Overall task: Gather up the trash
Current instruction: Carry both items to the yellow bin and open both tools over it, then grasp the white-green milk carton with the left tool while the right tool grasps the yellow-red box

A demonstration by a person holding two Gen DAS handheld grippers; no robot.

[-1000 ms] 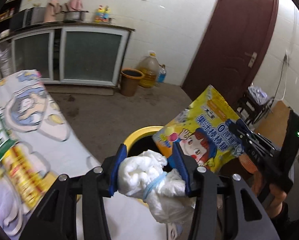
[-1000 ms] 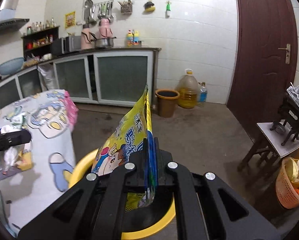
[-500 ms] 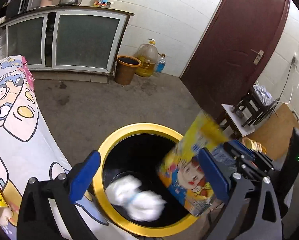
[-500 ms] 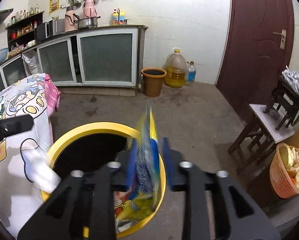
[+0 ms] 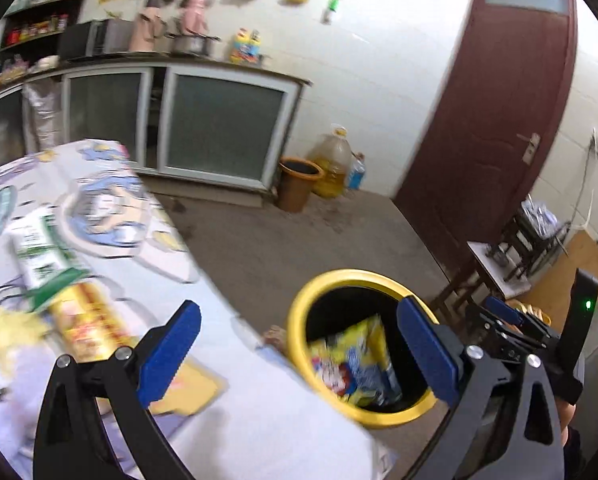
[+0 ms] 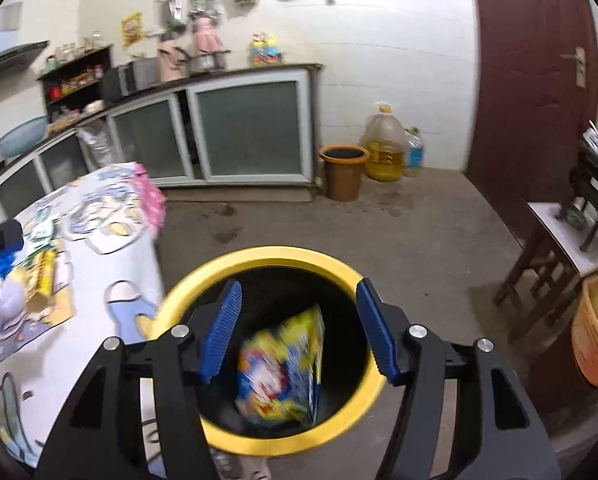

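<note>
Right wrist view: my right tool (image 6: 299, 332) is opening, empty; the yellow snack bag (image 6: 283, 368) lies inside the yellow-rimmed bin (image 6: 259, 258). My left tool (image 5: 299, 354) gapes empty. Risk: wrappers (image 5: 79, 312) on the table (image 5: 259, 420) are forgotten.

A second ago the left gripper (image 5: 299, 350) clamped a white tissue wad; now its jaws stand wide apart with nothing between them, and the wad is out of sight. The right gripper (image 6: 299, 330), earlier pinching the yellow snack bag (image 6: 283, 368), is opening, and the bag now lies free inside the yellow-rimmed trash bin (image 6: 259, 258), touching neither pad.
</note>
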